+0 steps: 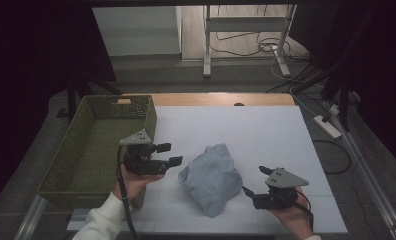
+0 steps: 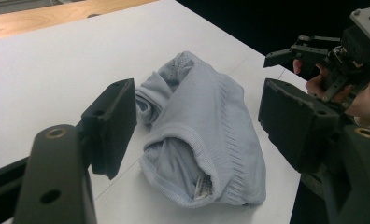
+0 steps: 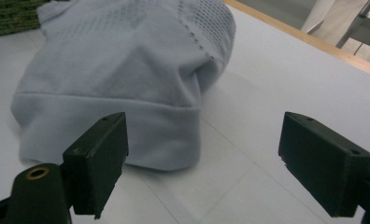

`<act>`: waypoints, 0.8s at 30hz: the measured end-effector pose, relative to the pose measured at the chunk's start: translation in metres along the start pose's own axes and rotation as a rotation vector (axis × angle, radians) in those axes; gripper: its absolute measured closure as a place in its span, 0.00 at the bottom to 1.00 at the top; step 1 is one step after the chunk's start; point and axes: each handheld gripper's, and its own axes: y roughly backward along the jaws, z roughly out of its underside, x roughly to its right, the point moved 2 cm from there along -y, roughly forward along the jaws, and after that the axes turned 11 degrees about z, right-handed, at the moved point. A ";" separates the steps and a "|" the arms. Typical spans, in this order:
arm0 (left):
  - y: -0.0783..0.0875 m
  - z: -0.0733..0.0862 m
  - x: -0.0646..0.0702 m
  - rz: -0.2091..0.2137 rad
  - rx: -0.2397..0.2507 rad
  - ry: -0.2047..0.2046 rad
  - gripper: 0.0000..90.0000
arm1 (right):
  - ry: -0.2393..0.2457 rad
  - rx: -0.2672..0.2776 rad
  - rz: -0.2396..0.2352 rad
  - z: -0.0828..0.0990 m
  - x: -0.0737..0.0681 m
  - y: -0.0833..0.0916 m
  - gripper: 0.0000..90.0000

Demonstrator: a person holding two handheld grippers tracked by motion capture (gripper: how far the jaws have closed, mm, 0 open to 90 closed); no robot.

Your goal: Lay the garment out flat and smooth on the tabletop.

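Bundled ribbed pale-blue knit garment (image 1: 211, 176)

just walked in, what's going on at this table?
A person holds a hand-held gripper in each hand on either side of a bundled light-blue garment lying on the white table. The left hand-held gripper and the right hand-held gripper both point at it with jaws open, nothing between them. Neither touches the garment. A green woven basket sits at the table's left edge, beside the left hand.
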 end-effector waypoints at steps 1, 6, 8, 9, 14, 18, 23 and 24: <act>0.000 0.000 0.000 -0.001 -0.001 0.000 0.32 | 0.002 -0.001 -0.002 -0.001 -0.001 0.000 0.18; 0.001 0.000 0.000 -0.002 0.000 -0.001 0.32 | 0.018 0.004 -0.034 -0.006 -0.013 -0.006 0.18; 0.001 0.000 0.000 -0.003 0.001 0.000 0.32 | 0.030 0.004 -0.045 -0.008 -0.019 -0.008 0.18; 0.001 0.000 0.000 -0.003 0.000 0.000 0.32 | 0.035 0.006 -0.053 -0.010 -0.023 -0.010 0.18; 0.003 0.000 -0.001 -0.004 0.003 0.001 0.32 | 0.047 0.007 -0.075 -0.014 -0.030 -0.014 0.18; 0.003 0.000 -0.001 -0.004 0.007 0.003 0.32 | 0.053 0.009 -0.089 -0.018 -0.037 -0.017 0.18; 0.004 -0.001 -0.001 -0.006 0.011 0.003 0.32 | 0.067 0.017 -0.103 -0.023 -0.047 -0.020 0.18; 0.004 -0.001 -0.001 -0.007 0.011 0.002 0.32 | 0.070 0.019 -0.109 -0.024 -0.050 -0.021 0.18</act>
